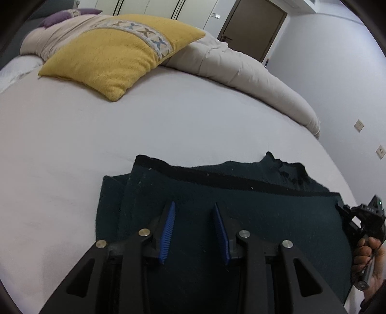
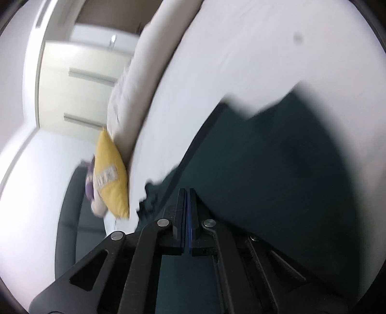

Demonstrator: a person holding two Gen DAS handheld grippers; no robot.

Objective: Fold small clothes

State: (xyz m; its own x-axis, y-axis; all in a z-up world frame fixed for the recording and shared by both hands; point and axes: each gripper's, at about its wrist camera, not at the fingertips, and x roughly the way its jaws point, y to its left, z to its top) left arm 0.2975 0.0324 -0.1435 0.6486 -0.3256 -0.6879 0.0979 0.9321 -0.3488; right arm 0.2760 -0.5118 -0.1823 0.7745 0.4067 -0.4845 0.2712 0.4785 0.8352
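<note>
Left gripper [image 1: 194, 229] hovers low over a dark teal garment [image 1: 241, 217], jaws open, blue ribbed pads [image 1: 168, 231] apart with nothing between them. The garment lies flat on the bed [image 1: 72, 157], partly folded: an upper layer with a black band along its far edge overlaps a lower layer that sticks out to the left; a rumpled bit rises at the far right corner. Right gripper [image 2: 187, 217] has its jaws closed flat together, pads touching; its view is rolled sideways and motion-blurred, and dark teal cloth sits right around and below the tips, but I cannot tell whether any cloth is pinched between them. In the left view the right gripper body [image 1: 369, 217] shows at the garment's right edge, held by the person's hand [image 1: 369, 260]. No readable writing, labels or brand marks on anything; small marks on the right gripper body are too small to read. Bed sheet is plain white-grey and smooth. Farther back, a yellow cushion [image 1: 115, 55] with a pale patterned band of blue crosses lies on the sheet, leaning against a bunched beige duvet [image 1: 229, 62] that runs along the far side. A purple pillow [image 1: 62, 17] sits behind that. Room: pale walls with two wall sockets [image 1: 358, 125], a brown door [image 1: 253, 29], light wardrobe panels [image 1: 144, 7].
</note>
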